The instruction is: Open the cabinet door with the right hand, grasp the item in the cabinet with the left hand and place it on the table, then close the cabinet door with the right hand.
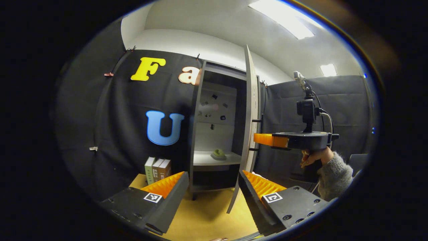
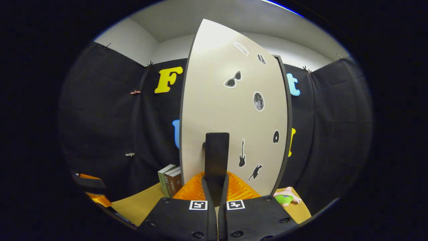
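Cabinet door (image 2: pixel 234 110) swung open, edge-on in left gripper view | right gripper (image 2: pixel 216 187) jaws clenched on door handle (image 2: pixel 216 150) | green item (image 1: pixel 219 154) on cabinet (image 1: pixel 214 134) shelf | left gripper (image 1: pixel 212 190) jaws released, over table (image 1: pixel 207 214) | books (image 1: pixel 157 169) beside cabinet

Black cloth (image 1: pixel 110 134) hangs around the booth below a white wall (image 1: pixel 200 43) and bright ceiling lights (image 1: pixel 284 16). Against the cloth, three books (image 1: pixel 157 169) stand upright on the tan table (image 1: pixel 207 217).
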Motion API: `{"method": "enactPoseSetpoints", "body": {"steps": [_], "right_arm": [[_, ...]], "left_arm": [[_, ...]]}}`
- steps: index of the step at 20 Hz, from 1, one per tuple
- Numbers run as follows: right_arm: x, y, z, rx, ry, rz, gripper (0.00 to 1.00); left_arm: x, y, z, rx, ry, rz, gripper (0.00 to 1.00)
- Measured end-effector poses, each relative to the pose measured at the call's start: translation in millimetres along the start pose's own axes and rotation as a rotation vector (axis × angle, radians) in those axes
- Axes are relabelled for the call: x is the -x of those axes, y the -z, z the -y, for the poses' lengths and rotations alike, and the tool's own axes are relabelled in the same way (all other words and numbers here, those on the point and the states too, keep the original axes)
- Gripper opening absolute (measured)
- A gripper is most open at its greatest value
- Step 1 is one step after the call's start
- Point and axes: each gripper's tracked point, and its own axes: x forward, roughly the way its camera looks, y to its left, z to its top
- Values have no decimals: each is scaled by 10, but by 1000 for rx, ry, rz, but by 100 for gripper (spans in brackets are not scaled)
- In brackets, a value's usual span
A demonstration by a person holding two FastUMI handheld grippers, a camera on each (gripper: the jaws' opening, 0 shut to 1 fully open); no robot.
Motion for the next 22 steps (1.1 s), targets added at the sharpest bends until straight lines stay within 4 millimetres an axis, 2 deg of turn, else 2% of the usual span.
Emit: {"method": "enactPoseSetpoints", "body": {"steps": [4,5,6,11,14,19,22], "right_arm": [[202,-15,281,-6,75,-6,6],[238,-18,348,-7,92,-8,6],[271,-19,415,-3,102,-8,6],[426,-7,806,18,144,-18,5],[556,-35,1080,4,156,-13,5],[648,-16,1467,0,137,-14,5],[671,8,1665,5,129,-19,5]], "left_arm": [[-180,38,212,-19,93,-13,94],[-231,35,274,-23,114,-9,97],[-292,43,337,-25,130,-7,93],[-652,11,578,-36,151,0,94],[-973,1,696,-38,137,9,94],[-1539,23,842,-45,92,9,94],[-1860,2,864,-68,53,14,94]]}}
